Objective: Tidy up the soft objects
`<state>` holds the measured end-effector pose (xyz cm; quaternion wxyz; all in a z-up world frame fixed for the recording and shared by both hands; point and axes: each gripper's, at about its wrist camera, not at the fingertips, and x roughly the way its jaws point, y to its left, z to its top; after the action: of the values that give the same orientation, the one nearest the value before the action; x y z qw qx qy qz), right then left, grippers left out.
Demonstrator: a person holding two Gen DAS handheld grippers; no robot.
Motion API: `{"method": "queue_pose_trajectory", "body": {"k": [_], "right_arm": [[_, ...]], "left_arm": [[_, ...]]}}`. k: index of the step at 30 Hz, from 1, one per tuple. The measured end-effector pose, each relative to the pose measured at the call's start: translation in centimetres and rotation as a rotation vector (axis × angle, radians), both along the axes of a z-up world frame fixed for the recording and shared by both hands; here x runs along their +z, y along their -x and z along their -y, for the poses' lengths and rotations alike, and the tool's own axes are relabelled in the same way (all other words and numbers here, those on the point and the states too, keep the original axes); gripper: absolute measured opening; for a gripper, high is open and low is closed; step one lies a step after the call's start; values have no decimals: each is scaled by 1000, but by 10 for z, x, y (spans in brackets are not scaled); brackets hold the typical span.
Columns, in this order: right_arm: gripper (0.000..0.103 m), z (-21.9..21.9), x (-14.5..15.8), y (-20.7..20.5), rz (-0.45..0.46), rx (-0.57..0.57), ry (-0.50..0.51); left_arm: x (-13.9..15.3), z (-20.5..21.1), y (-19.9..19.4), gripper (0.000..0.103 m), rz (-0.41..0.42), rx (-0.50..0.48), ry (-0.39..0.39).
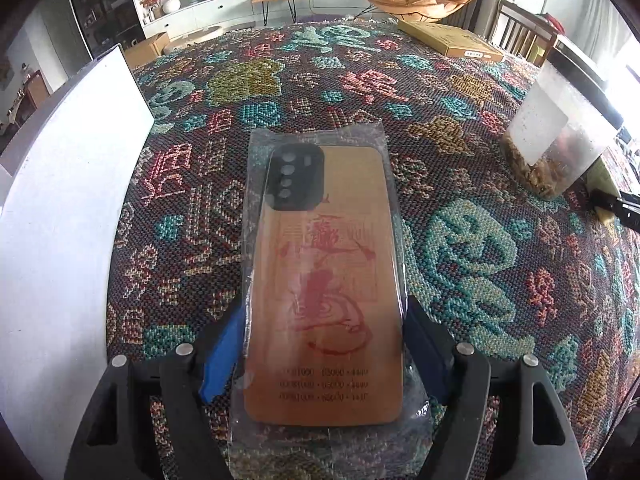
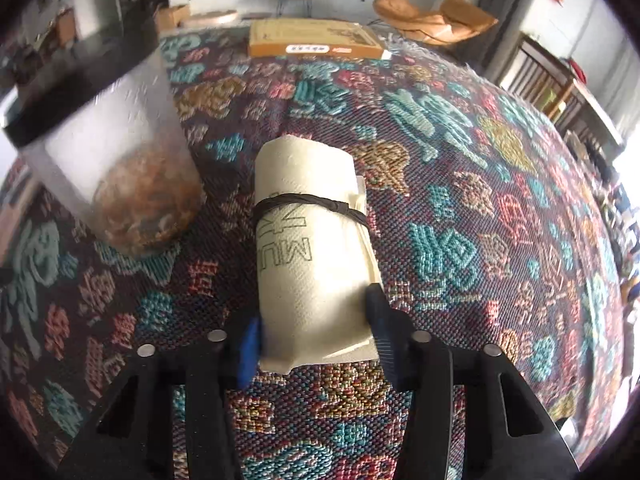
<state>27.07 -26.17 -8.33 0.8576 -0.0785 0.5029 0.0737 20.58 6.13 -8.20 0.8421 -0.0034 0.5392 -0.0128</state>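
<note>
Phone case (image 1: 324,276) and paper roll (image 2: 312,256) point lengthwise away between fingers.

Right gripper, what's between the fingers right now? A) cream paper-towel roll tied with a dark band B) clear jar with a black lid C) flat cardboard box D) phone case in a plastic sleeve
A: in the right wrist view the right gripper has its fingers closed against both sides of the cream paper-towel roll, which has a dark band tied around its middle.
</note>
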Motion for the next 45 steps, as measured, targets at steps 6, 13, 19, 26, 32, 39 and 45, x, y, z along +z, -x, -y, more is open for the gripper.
{"method": "queue_pose_trajectory", "body": {"k": [6, 13, 19, 26, 32, 39, 45], "right_arm": [[32, 22, 63, 4, 88, -100, -190], [33, -40, 161, 43, 220, 17, -207], [33, -175, 200, 110, 218, 310, -326], [33, -335, 193, 164, 68, 573, -495], [66, -408, 131, 182, -130, 612, -524], [67, -407, 85, 177, -305, 590, -573], [72, -388, 110, 192, -132, 587, -442]], "left_arm": [[39, -8, 3, 74, 84, 45, 159], [134, -44, 41, 74, 249, 27, 219], [171, -141, 102, 74, 295, 153, 104], [157, -240, 161, 74, 255, 349, -81], [138, -276, 188, 86, 248, 447, -111], [142, -277, 215, 102, 333, 512, -134], [150, -258, 226, 102, 339, 547, -151]]}}
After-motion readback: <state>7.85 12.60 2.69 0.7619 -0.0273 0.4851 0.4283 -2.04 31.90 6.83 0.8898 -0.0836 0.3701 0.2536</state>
